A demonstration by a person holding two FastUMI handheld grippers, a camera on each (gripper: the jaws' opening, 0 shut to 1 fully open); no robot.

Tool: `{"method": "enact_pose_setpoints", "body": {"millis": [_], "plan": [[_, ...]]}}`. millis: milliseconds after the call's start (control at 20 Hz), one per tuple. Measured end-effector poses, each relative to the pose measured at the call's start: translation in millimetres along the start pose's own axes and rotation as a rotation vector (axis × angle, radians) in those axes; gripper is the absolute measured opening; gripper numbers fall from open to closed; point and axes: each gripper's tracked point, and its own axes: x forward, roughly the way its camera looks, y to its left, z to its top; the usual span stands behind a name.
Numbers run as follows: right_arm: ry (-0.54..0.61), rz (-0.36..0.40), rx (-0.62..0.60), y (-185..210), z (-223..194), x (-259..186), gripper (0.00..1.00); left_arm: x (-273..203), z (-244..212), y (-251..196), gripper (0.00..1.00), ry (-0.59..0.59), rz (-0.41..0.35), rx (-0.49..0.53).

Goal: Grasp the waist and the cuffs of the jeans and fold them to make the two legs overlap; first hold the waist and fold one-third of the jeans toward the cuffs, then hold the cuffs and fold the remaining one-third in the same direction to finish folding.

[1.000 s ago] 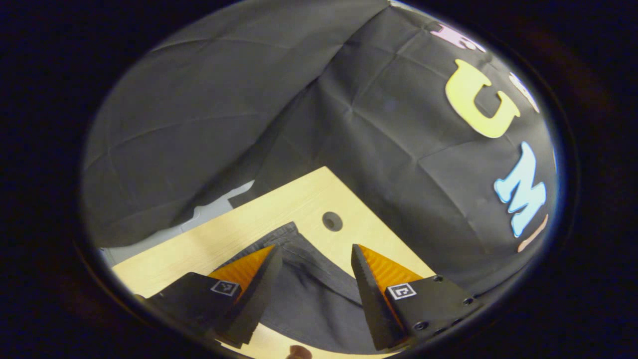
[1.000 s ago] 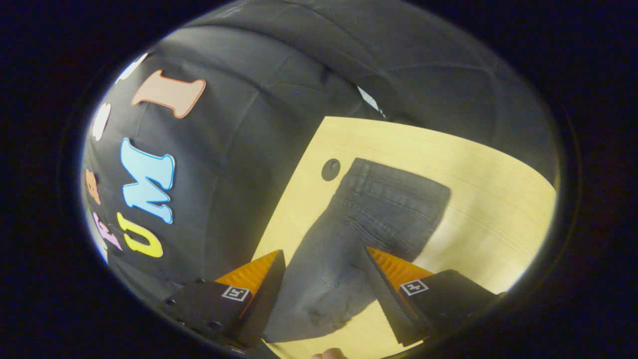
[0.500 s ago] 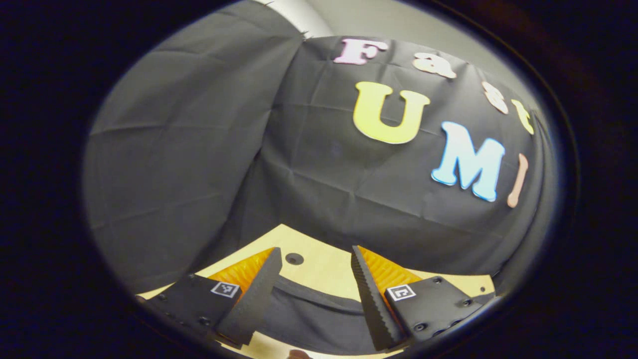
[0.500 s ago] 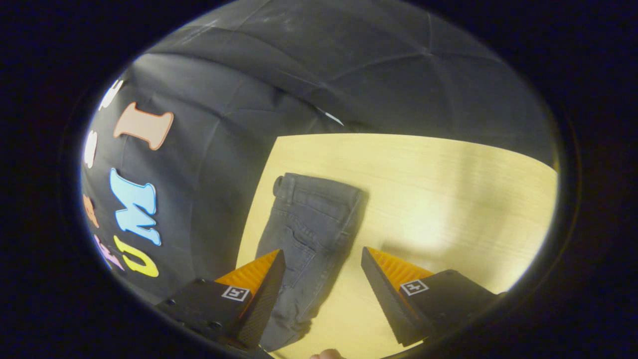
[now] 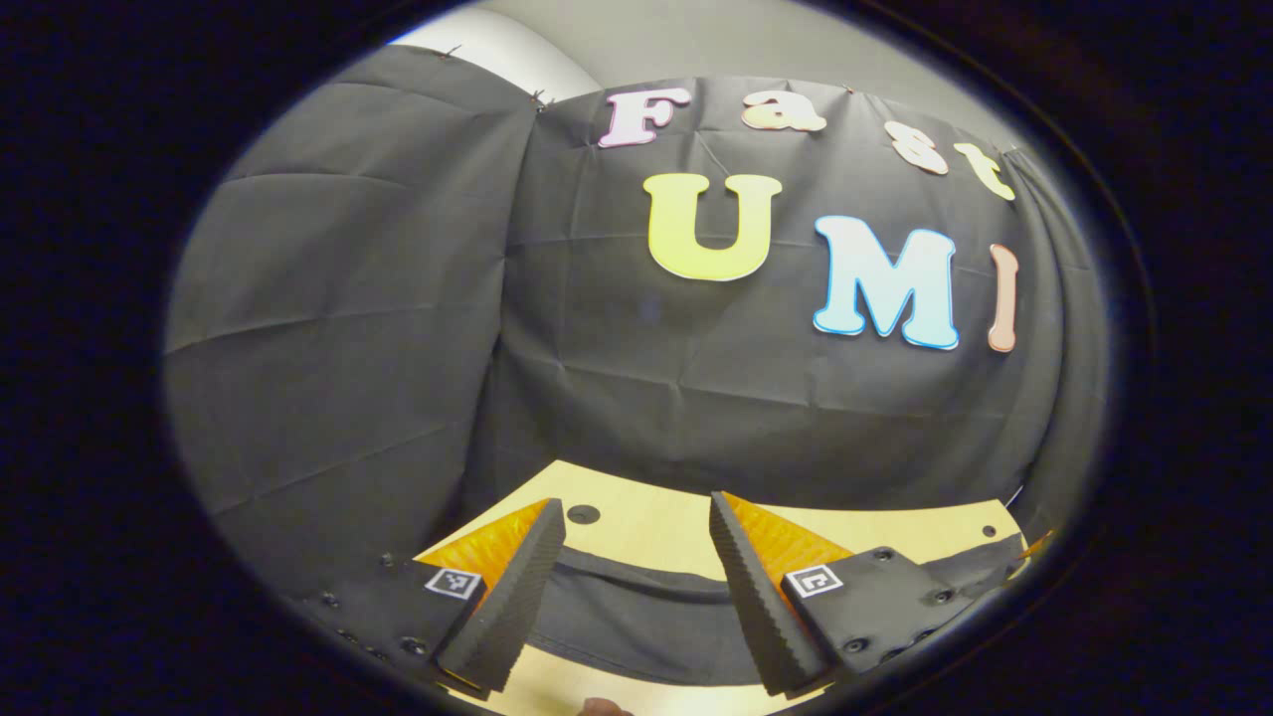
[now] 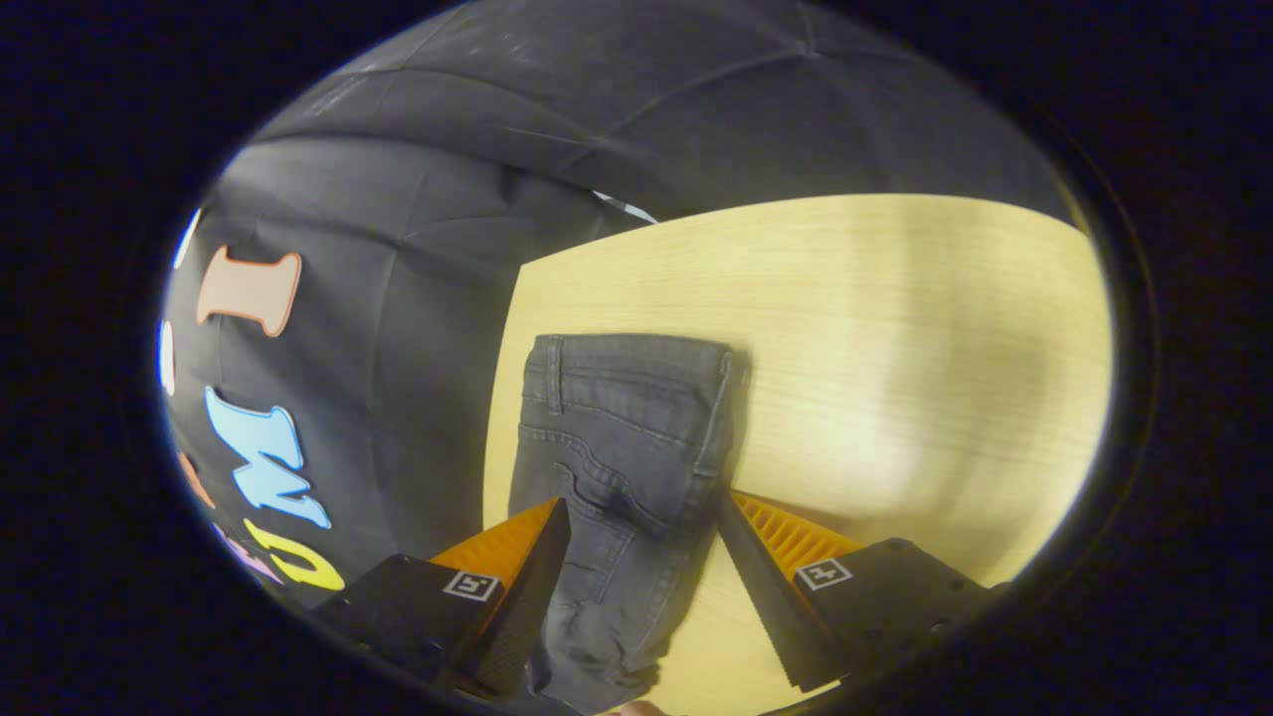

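Dark grey jeans [image 6: 622, 438] lie flat on the light wooden table [image 6: 895, 338], waist end farthest from me in the right gripper view, along the table's left edge. My right gripper [image 6: 641, 582] hovers open above them, fingers on either side of the cloth, nothing held. In the left gripper view the jeans [image 5: 636, 622] show as a dark band across the table [image 5: 656, 527], low between the fingers. My left gripper [image 5: 632, 587] is open and holds nothing; it points mostly at the booth's wall.
A round hole [image 5: 583, 514] is cut in the table near its far edge, with a smaller one [image 5: 989, 531] at the right. Black cloth walls stand close behind the table. Bare wood stretches to the right of the jeans in the right gripper view.
Both grippers have pulled back and up from the jeans. The left view tilted up toward the wall; the right view swung so the whole waist end and more table show. Both stayed open.
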Motion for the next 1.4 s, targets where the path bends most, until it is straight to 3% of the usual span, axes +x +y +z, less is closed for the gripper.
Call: {"method": "enact_pose_setpoints", "body": {"millis": [150, 250, 350, 400, 550, 750, 950, 1100, 1400], "plan": [[-0.021, -0.026, -0.012, -7.6, 0.0, 9.4, 0.82, -7.2, 2.8, -5.0, 0.97, -0.014, -0.004, 0.004], [-0.032, -0.013, -0.023, -13.5, 3.5, 13.0, 0.51, -11.4, 3.9, -8.3, 0.95, -0.017, -0.022, -0.012], [-0.034, -0.007, -0.040, -14.9, 4.8, 9.1, 0.41, -12.4, 3.7, -8.4, 0.95, -0.016, -0.037, -0.036], [-0.028, -0.004, -0.050, -16.2, 3.3, 9.8, 0.31, -10.3, 2.0, -6.3, 0.95, -0.010, -0.041, -0.047], [-0.070, 0.011, -0.122, -7.9, 11.1, -7.9, 0.19, -13.3, 1.1, 0.8, 0.97, -0.001, -0.054, -0.059], [-0.166, 0.110, -0.244, 26.3, 25.5, -53.0, 0.16, -19.2, 3.9, 8.1, 0.95, -0.005, -0.068, -0.041], [-0.237, 0.250, -0.374, 79.6, 9.6, -105.8, 0.16, -27.7, -3.4, 7.4, 0.95, 0.000, -0.101, -0.066], [-0.288, 0.348, -0.542, 130.6, -37.0, -135.9, 0.15, -36.2, -12.4, 8.8, 0.95, 0.011, -0.123, -0.065], [-0.377, 0.460, -1.066, 220.6, -172.3, -151.7, 0.15, -51.0, -15.0, 27.5, 0.97, -0.007, -0.136, -0.104]]}}
